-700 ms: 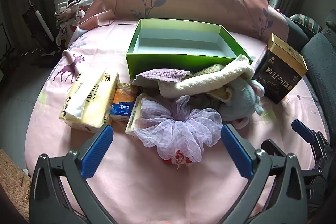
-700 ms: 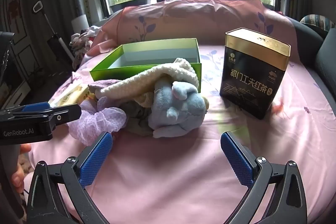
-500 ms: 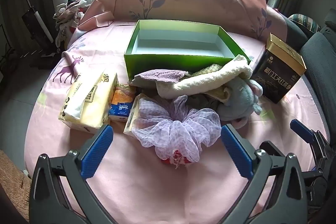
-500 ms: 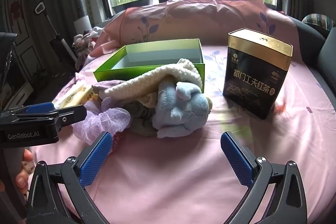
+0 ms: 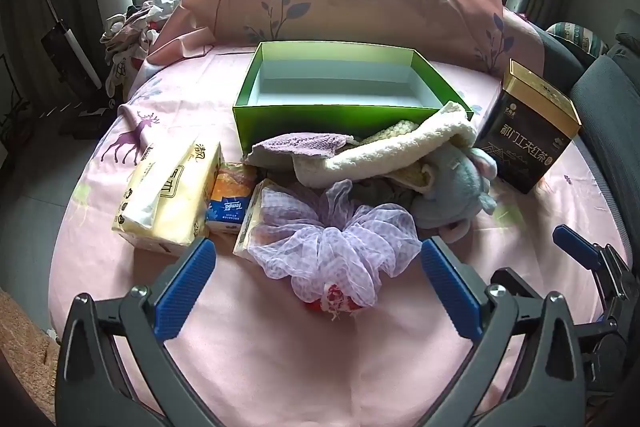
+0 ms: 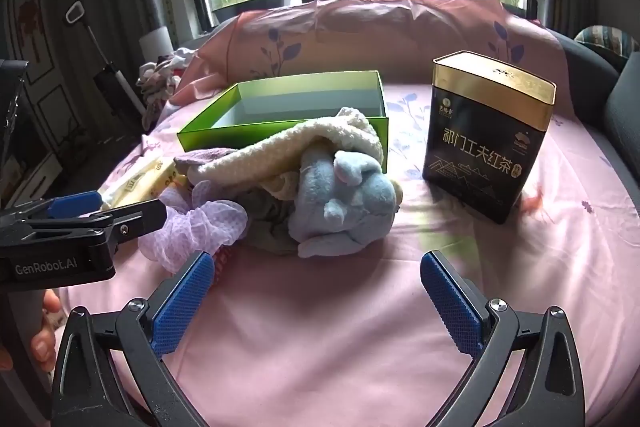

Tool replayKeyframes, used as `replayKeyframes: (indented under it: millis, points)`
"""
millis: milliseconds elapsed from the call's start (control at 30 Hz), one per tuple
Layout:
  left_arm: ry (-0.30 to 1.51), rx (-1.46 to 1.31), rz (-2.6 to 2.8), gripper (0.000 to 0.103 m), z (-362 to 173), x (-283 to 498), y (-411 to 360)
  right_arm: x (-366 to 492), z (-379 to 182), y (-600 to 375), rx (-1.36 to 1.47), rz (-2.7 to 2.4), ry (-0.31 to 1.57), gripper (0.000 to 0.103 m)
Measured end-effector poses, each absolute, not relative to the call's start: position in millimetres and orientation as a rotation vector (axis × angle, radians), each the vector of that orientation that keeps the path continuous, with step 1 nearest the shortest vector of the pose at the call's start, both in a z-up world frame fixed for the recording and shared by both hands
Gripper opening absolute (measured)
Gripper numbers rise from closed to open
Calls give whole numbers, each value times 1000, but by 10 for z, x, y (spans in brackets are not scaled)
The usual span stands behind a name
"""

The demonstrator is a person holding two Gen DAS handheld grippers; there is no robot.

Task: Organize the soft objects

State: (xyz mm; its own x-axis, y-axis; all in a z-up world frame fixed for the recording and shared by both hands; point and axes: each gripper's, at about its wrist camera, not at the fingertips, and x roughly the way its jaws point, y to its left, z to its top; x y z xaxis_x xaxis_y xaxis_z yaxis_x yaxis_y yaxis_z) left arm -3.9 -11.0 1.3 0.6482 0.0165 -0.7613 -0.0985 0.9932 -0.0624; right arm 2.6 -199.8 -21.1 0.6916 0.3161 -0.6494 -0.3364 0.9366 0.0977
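both the left gripper [image 5: 316, 283] and the right gripper [image 6: 316, 291] are wide open and hold nothing, above the soft pile [image 5: 384, 163] on the bed [image 5: 280, 347].

Quick count of what's on the pink sheet [image 5: 320, 359], going out from the green box [image 5: 344, 115]. One box, open on top. One black tea tin [image 5: 528, 135] off to its right. In front of the box there's the soft pile: one blue plush toy [image 5: 456, 191], one cream knit towel [image 5: 400, 151], one purple cloth [image 5: 304, 143], one lilac mesh puff [image 5: 340, 239], plus some grey fabric buried under it that I can't count properly. Left of the pile: one big yellow tissue pack [image 5: 172, 195], one small Tempo pack [image 5: 232, 199], and one more pack [image 5: 250, 223] half under the puff. So three tissue packs. Two grippers, one left [image 5: 316, 285] and one right [image 6: 316, 301].
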Motion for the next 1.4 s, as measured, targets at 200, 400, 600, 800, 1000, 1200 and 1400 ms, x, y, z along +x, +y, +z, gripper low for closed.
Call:
replayKeyframes:
  millis: [200,400,600,800,1000,1200,1400]
  points:
    - [866,-94,59,102,17,-44,-132,35,-215,-1981,-23,370,726,103]
    - [866,-96,50,102,10,-57,-130,32,-217,-1964,-25,374,728,103]
    - [862,-88,49,102,11,-62,-137,31,-214,-1957,-26,374,727,103]
    - [848,-75,54,102,28,-59,-146,36,-201,-1932,-32,379,724,103]
    - [845,-75,54,102,29,-51,-143,31,-176,-1912,-39,385,717,103]
    - [846,-77,50,102,30,-50,-146,29,-170,-1903,-42,384,716,103]
    - [845,-79,51,102,32,-50,-145,29,-174,-1900,-43,383,715,103]
